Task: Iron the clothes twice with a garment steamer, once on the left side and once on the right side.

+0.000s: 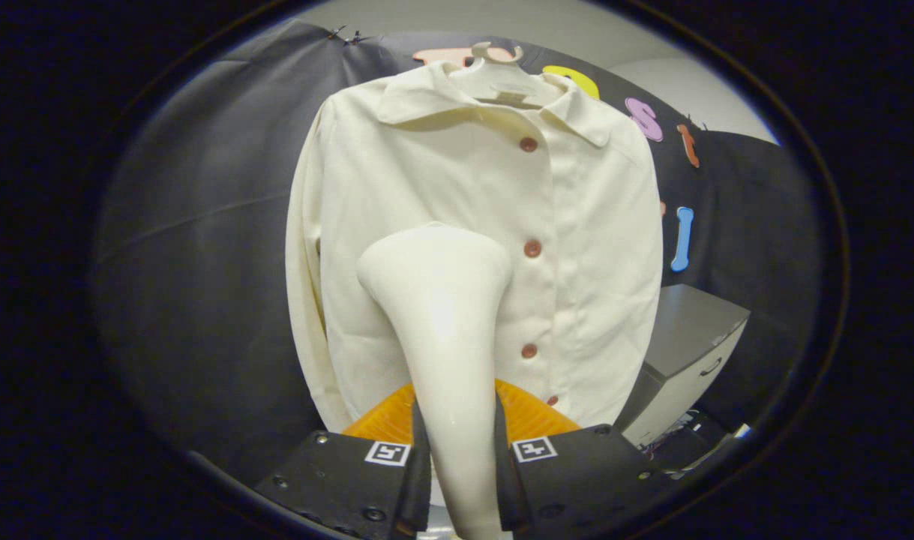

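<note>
Steamer (445, 330): rigid, smooth, likely slippery plastic; probably light. Best held by the narrow handle, where the gripper (460, 465) clamps it now, a finger pressing each side. Its wide head rises ahead of the fingers, over the shirt's left panel, left of the buttons; contact cannot be told.

Shirt (576, 247): soft, light, yielding cloth; hangs far, on a hanger (494, 71).

Cabinet (689, 352): right, behind the shirt.
</note>
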Demonstrator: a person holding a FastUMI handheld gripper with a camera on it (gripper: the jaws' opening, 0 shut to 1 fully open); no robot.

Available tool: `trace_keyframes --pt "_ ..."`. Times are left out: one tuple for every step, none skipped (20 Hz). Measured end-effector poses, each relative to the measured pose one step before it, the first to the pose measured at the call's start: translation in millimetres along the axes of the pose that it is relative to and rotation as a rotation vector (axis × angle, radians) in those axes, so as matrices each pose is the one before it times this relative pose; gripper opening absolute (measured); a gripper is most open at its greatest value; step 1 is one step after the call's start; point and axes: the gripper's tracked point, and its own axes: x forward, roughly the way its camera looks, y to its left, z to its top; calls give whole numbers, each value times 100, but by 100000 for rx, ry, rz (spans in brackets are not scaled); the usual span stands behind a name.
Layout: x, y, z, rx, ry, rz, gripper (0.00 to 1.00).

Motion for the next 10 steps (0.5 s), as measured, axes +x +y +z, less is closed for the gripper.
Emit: trace_keyframes --pt "361 264 -1262 -17 1241 -754 35" --pt "303 326 -1283 83 1248 -529 35" --pt "259 385 -1185 387 1942 -191 35" --pt "232 346 -1204 -243 1127 -402 35" --pt "244 180 -1246 -803 1555 -674 35" --pt "217 331 -1391 -709 2078 -411 35" --pt "103 424 -1316 -866 2458 85 35" --pt "290 306 -1057 -902 1198 -222 36" --pt "474 80 -1028 -136 1664 -512 36" --pt "262 226 -945 132 1213 -273 36"
